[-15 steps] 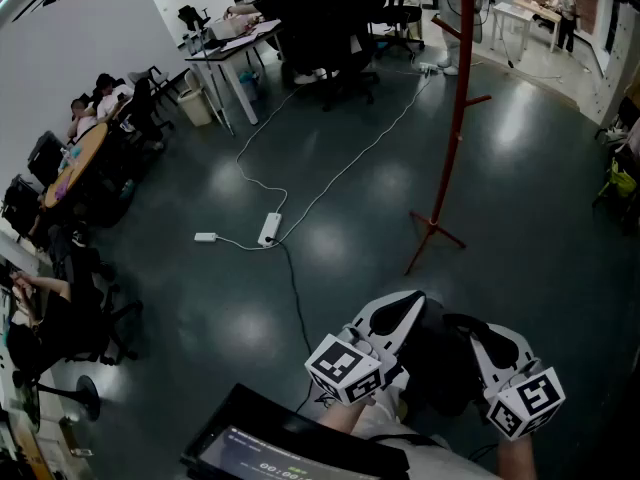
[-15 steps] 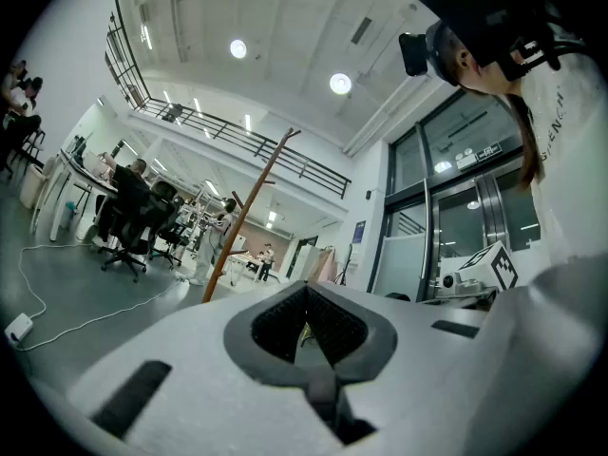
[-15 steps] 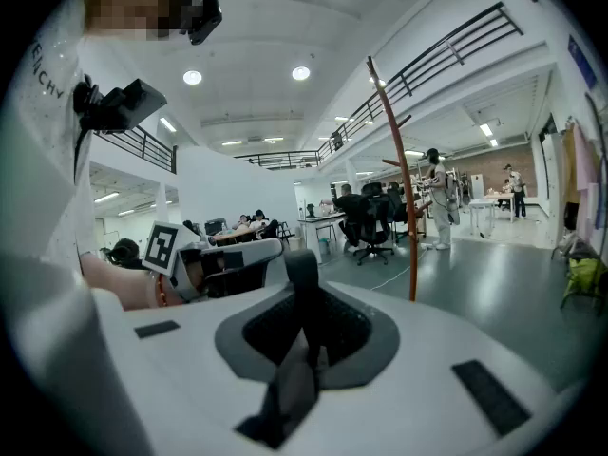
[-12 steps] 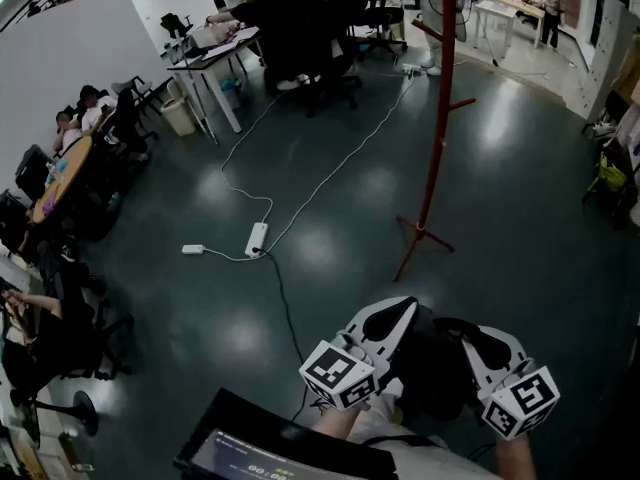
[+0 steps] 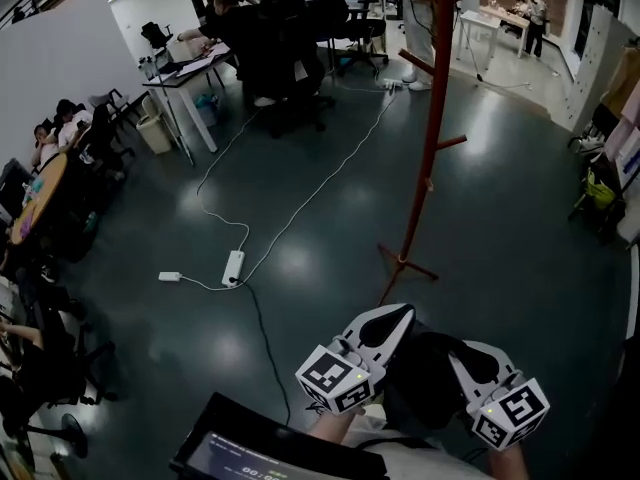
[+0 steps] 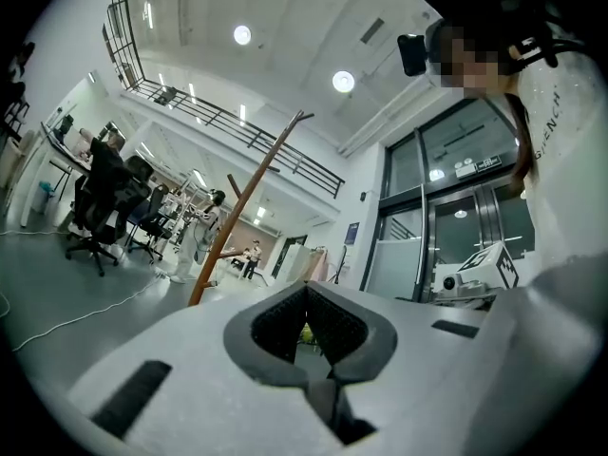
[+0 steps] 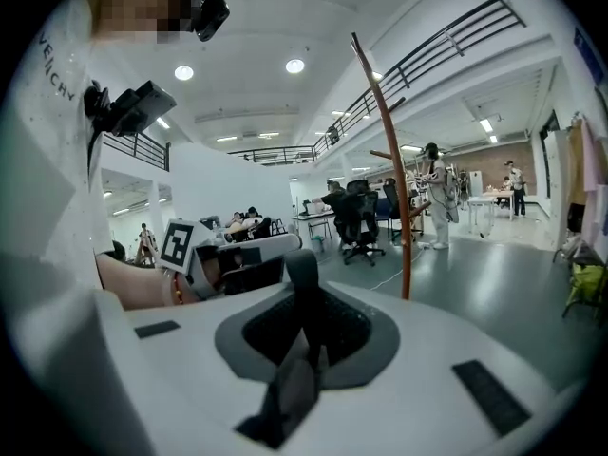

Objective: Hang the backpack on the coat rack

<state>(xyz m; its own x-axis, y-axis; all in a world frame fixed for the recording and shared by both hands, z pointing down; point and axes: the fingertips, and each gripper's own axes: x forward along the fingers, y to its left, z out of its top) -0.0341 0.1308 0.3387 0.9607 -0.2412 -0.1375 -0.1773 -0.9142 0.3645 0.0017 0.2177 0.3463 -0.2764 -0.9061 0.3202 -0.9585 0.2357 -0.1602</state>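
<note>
A black backpack (image 5: 432, 366) hangs low in front of me between my two grippers. My left gripper (image 5: 392, 318) is shut on its left side; in the left gripper view (image 6: 309, 335) the jaws meet around a thin dark strip. My right gripper (image 5: 466, 354) is shut on a dark backpack strap (image 7: 302, 283) that runs up between its jaws (image 7: 306, 329). The red coat rack (image 5: 430, 118) stands just ahead on the floor, its feet (image 5: 405, 263) a short way beyond the grippers. The coat rack (image 6: 237, 221) leans across the left gripper view, and the coat rack (image 7: 394, 179) also rises in the right gripper view.
A white power strip (image 5: 233, 266) and its cable (image 5: 300, 203) lie on the dark floor to the left. Desks (image 5: 185, 68), office chairs and seated people fill the left and back. A dark screen (image 5: 260, 453) sits at the bottom edge. A yellow-green bag (image 5: 598, 190) stands at the right.
The coat rack has come closer and shifted left in the head view. Both grippers stay shut on the backpack, in nearly the same place in the view.
</note>
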